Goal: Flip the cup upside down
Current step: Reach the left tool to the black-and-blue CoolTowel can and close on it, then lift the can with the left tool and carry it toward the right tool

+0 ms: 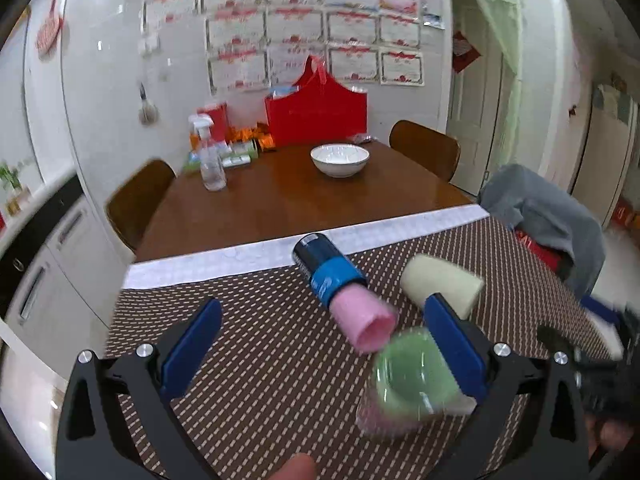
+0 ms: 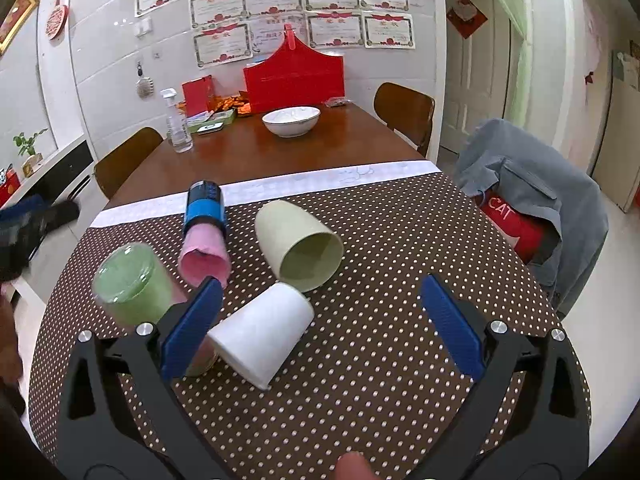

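Observation:
Several cups sit on a brown dotted mat (image 2: 380, 360). A green cup (image 2: 128, 284) stands with its flat end up, blurred, just inside my left gripper's right finger (image 1: 456, 344); the same green cup (image 1: 412, 376) touches neither pad. My left gripper (image 1: 322, 302) is open. A white cup (image 2: 260, 336) lies on its side by my right gripper's left finger (image 2: 196, 320). My right gripper (image 2: 320, 282) is open and holds nothing. A cream cup (image 2: 300, 244) and a pink cup with a blue sleeve (image 2: 204, 232) also lie on their sides.
Beyond the mat the wooden table (image 2: 248, 160) carries a white bowl (image 2: 291, 121), a spray bottle (image 2: 178, 124) and a red bag (image 2: 294, 80). Chairs stand around it, one at the right draped with a grey jacket (image 2: 532, 200).

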A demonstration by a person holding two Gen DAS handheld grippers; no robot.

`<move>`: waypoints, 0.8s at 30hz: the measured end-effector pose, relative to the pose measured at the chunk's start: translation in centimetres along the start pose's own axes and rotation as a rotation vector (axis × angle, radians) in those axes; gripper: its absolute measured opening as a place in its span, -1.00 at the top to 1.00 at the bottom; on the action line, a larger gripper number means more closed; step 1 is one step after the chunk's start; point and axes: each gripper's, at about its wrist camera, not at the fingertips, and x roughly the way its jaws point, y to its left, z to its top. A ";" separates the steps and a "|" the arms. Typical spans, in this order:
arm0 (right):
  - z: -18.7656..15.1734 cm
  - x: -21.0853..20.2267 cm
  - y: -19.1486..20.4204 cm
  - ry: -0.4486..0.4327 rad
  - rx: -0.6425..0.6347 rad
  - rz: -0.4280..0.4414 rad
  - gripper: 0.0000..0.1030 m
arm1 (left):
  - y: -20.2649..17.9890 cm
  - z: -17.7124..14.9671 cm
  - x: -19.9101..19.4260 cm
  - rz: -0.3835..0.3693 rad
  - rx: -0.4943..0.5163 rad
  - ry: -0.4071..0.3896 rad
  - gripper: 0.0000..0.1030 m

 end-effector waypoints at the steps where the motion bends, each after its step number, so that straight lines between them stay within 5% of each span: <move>1: 0.3 0.5 -0.1 0.003 0.001 0.001 -0.89 | 0.2 0.8 0.9 0.008 -0.011 0.018 -0.92; 7: 2.5 3.9 -0.4 0.034 -0.002 0.012 -0.89 | 1.1 4.5 9.8 -0.016 -0.046 0.193 -0.92; 13: 3.9 8.0 0.0 0.078 -0.019 0.035 -0.89 | 1.4 3.9 18.4 -0.013 -0.080 0.358 -0.92; 24: 4.9 12.7 0.7 0.137 -0.030 0.050 -0.89 | 0.7 2.8 25.3 -0.023 -0.061 0.439 -0.92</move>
